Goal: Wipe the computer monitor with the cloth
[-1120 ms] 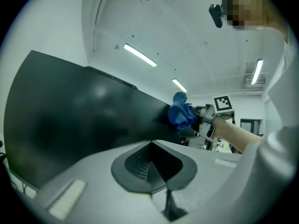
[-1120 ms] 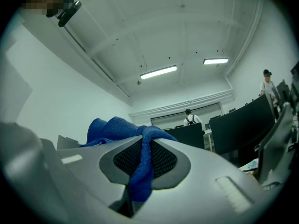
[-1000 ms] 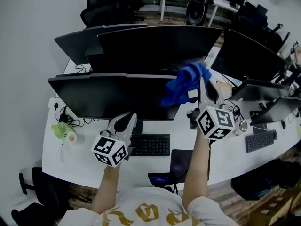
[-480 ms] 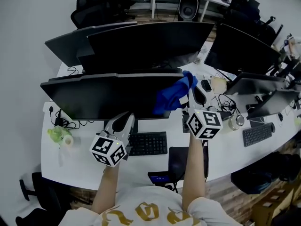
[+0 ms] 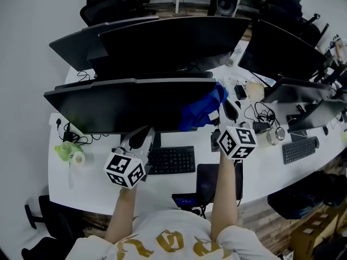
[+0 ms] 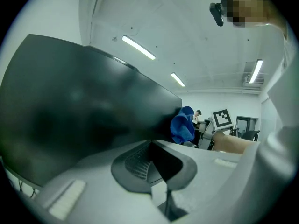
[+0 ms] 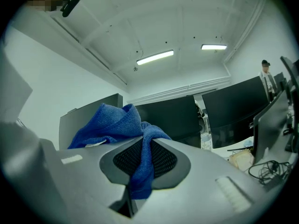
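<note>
White desk (image 5: 92, 186) is carrying the monitor (image 5: 124, 104); right gripper (image 5: 226, 108) is pinching the cloth (image 5: 201, 111) at its right end, while left gripper (image 5: 144, 135) is hovering below it, jaws pressed together.

You are in an office. The wide dark monitor (image 5: 124, 110) in front of you stands on a long white desk (image 5: 70, 183), with a black keyboard (image 5: 172, 160) just below it. Behind this monitor there are more monitors (image 5: 168, 45). To its right you have further screens (image 5: 287, 50), a second keyboard (image 5: 299, 149) and loose cables (image 5: 260, 115). Beyond the monitor, past the desk, black office chairs (image 5: 103, 4) are standing. High above it, long strip lights (image 7: 155, 57) run along a white ceiling.
</note>
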A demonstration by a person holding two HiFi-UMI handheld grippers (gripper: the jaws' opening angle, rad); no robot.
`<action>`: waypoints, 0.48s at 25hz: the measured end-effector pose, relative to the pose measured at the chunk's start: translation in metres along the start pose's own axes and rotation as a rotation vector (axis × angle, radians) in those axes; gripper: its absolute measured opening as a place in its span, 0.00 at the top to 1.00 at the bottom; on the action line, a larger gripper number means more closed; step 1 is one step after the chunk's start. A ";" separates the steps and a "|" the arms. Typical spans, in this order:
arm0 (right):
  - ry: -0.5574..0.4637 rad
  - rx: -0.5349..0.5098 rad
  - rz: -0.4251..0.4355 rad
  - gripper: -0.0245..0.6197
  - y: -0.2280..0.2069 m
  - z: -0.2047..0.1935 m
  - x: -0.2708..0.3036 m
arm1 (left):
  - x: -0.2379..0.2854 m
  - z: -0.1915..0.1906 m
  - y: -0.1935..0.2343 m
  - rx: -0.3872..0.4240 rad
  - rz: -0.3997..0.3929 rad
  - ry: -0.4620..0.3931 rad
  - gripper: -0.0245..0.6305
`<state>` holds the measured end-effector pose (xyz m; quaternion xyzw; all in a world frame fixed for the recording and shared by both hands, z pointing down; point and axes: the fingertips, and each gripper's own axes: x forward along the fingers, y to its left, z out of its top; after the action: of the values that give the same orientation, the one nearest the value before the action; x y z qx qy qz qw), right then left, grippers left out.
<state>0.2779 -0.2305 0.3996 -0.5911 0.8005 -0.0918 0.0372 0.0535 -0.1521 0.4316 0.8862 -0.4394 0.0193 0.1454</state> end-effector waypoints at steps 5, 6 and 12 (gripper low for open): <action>0.021 0.026 -0.011 0.85 -0.003 -0.020 -0.001 | 0.001 -0.005 0.006 -0.002 0.006 0.015 0.96; 0.025 0.033 -0.013 0.85 -0.004 -0.024 -0.002 | 0.001 -0.007 0.007 -0.002 0.006 0.020 0.96; 0.052 0.070 -0.015 0.85 -0.007 -0.045 -0.003 | 0.001 -0.014 0.011 -0.010 0.005 0.035 0.96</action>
<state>0.2780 -0.2251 0.4446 -0.5929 0.7930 -0.1354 0.0364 0.0468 -0.1557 0.4476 0.8839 -0.4391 0.0330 0.1577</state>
